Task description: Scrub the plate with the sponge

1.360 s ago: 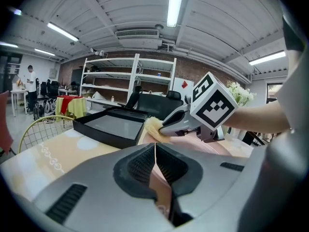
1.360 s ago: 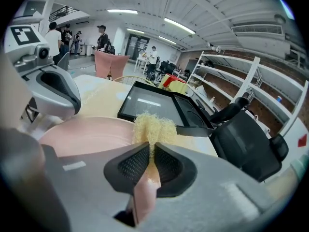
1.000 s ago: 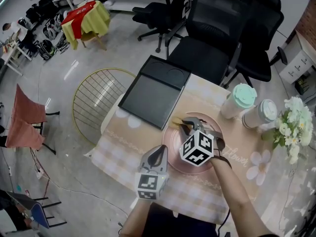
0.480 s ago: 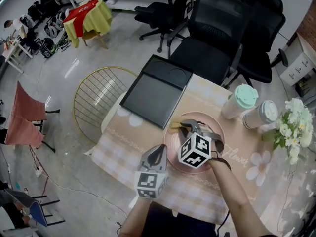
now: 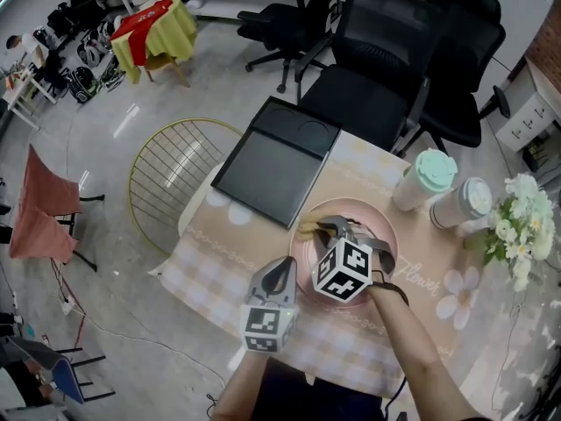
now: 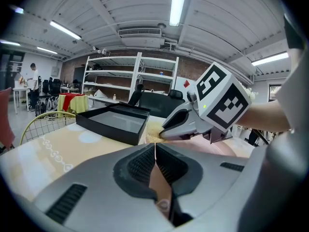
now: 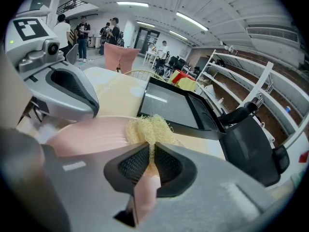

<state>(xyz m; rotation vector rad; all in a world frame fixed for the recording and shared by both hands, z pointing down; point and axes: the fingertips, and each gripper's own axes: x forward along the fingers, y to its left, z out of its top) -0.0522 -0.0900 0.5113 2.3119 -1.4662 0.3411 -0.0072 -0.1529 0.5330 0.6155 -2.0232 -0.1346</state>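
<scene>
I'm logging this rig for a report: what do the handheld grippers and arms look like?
The left claw and right claw are grey moulded shells with black ribbed pads, each carrying a white cube with black square markers. The forearms show no sleeves; a black strap loops by the right wrist.

Bright and evenly lit from long white ceiling tube lamps [image 6: 179, 4]. Pale glare streaks on the polished grey floor [image 5: 131, 117]. Strongly bowed and dark-cornered in both gripper views, soft up close, with faint shadows.

The right gripper [image 5: 322, 228] has dragged the sponge [image 5: 306, 229] slightly leftward toward the plate's [image 5: 372, 221] near-left rim.
</scene>
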